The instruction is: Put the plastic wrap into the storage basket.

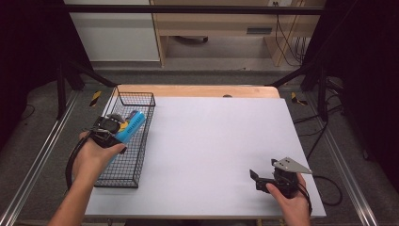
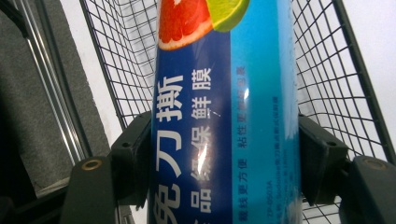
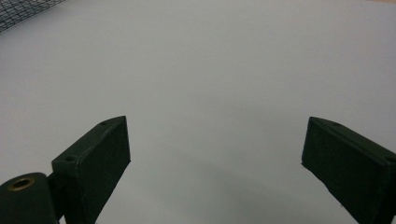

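- The left gripper (image 1: 117, 128), at the left of the high view, is squeezing a blue box (image 2: 224, 116) over the wire basket (image 1: 123, 174).
- The right gripper (image 3: 215, 163) is sitting wide open at the lower right, holding nothing.

- Showing a two-tone blue wrap, dark beside light, on the blue tube (image 2: 224, 116), with white characters and a pink grapefruit slice next to a green lime wedge.
- Forming a black grid of thin wire around it: the wire basket (image 1: 141, 101).
- Lying pale grey and plain: the table mat (image 1: 211, 141).
- Gripping in matte black: left gripper (image 2: 224, 154), right gripper (image 3: 215, 163).
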Action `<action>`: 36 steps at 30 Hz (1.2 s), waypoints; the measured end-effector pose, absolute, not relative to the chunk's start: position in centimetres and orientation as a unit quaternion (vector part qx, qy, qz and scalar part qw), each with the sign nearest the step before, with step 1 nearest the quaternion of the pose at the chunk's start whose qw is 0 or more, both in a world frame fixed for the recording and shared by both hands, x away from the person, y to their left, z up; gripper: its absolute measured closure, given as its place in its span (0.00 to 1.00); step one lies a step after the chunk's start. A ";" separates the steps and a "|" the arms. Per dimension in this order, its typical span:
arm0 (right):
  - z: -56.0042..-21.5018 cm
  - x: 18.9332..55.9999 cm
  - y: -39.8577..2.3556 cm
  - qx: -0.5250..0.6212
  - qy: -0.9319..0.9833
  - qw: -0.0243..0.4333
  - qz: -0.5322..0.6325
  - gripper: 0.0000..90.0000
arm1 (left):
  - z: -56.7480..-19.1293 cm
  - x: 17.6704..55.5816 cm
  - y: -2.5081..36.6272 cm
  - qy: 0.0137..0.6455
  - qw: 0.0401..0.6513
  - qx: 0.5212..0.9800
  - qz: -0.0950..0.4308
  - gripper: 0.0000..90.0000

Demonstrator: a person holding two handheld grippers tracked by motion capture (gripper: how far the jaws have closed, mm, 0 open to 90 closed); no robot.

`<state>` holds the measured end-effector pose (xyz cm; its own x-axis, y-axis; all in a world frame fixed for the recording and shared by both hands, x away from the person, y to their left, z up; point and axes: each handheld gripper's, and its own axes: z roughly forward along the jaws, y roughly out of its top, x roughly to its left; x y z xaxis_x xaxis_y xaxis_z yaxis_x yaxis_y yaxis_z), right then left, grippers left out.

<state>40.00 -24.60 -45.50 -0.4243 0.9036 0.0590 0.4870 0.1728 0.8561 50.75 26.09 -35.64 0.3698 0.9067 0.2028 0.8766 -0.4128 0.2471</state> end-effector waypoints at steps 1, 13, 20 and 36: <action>-45.5 40.0 -24.6 0.478 0.726 0.243 0.429 0.09 | -35.7 50.8 26.1 0.540 0.048 0.826 0.153 0.35; -45.5 40.0 -24.7 0.479 0.726 0.244 0.430 0.09 | -36.8 51.1 26.2 0.548 0.045 0.825 0.133 0.35; -45.4 40.0 -24.6 0.478 0.725 0.243 0.432 0.09 | -37.4 51.3 26.0 0.548 0.035 0.826 0.129 0.35; -45.4 40.0 -24.6 0.479 0.725 0.243 0.431 0.09 | -38.1 51.6 25.9 0.547 0.028 0.828 0.123 0.35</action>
<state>39.99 -24.60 -45.43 -0.4236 0.9038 0.0604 0.4842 0.1695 0.8584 51.56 25.94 -38.09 0.3713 0.9123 0.1729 0.8986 -0.3999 0.1804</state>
